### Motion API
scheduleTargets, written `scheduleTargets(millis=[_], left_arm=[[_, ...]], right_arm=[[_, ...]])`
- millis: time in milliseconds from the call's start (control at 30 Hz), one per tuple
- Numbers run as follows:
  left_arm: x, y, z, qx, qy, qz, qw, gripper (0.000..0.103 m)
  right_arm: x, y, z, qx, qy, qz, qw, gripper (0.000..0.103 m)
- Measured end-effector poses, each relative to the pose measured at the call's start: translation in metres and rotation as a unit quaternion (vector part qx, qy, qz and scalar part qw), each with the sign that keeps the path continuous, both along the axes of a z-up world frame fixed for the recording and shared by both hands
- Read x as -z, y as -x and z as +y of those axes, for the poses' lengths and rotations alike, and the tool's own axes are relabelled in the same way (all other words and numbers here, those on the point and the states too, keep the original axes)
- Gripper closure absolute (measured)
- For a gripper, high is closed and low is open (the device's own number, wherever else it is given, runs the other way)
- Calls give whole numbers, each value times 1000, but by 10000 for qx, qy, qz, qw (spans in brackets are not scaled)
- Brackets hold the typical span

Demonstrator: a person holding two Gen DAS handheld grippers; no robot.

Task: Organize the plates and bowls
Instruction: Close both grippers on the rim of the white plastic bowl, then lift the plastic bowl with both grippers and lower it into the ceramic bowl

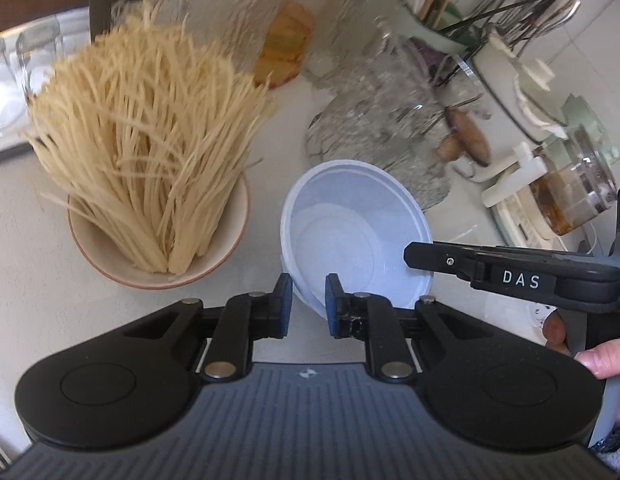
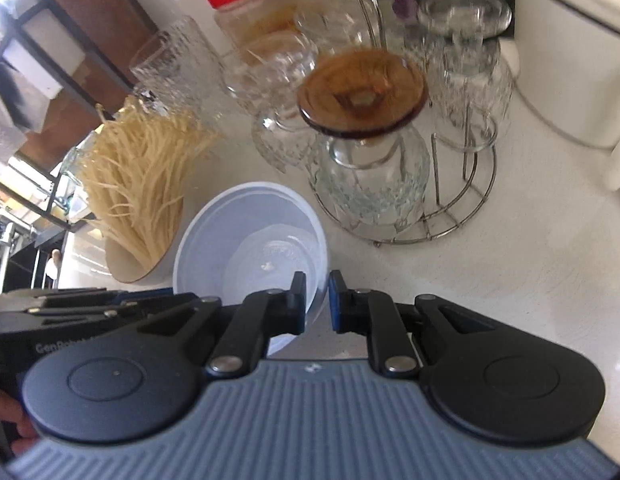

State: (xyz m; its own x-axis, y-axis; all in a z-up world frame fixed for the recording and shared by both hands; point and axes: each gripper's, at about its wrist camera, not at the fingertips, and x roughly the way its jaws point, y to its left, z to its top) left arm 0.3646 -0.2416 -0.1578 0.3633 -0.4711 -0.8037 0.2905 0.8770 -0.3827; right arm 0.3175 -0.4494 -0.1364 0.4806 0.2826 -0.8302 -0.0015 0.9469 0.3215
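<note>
A white plastic bowl (image 1: pixel 350 224) sits on the pale counter, also in the right wrist view (image 2: pixel 245 232). My left gripper (image 1: pixel 307 304) has its jaws a little apart astride the bowl's near rim, with gaps on both sides. My right gripper (image 2: pixel 317 300) stands the same way on the opposite rim; its arm shows in the left wrist view (image 1: pixel 510 272). A beige bowl (image 1: pixel 105 256) full of dry noodles (image 1: pixel 149 132) stands just left of the white bowl, and shows in the right wrist view (image 2: pixel 125 264).
A wire rack (image 2: pixel 450 216) holds upturned glasses and a brown lid (image 2: pixel 362 96). A red-capped jar (image 2: pixel 249 4) and patterned glasses (image 2: pixel 173 68) stand behind. A utensil holder (image 1: pixel 430 4), a white appliance (image 1: pixel 530 92) and a glass jar (image 1: pixel 574 184) crowd the right.
</note>
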Motion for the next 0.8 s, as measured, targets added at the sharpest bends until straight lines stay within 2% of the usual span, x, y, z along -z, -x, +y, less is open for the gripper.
scheduleTargets(millis=[233,500,800], left_arm=[[-34,27,18,-259,247,-291,9989,83],[-67,64,36,-288,179,-729,9968,83],[-67,101,63,-376,150,-602,9974,83]], right_arm=[[-27,21,-2,-32,-278,-283,9992,88],[-54,45,13,-206,-354,-570,9975,88],[-60,71,37,-542,-344,-465,9969,88]])
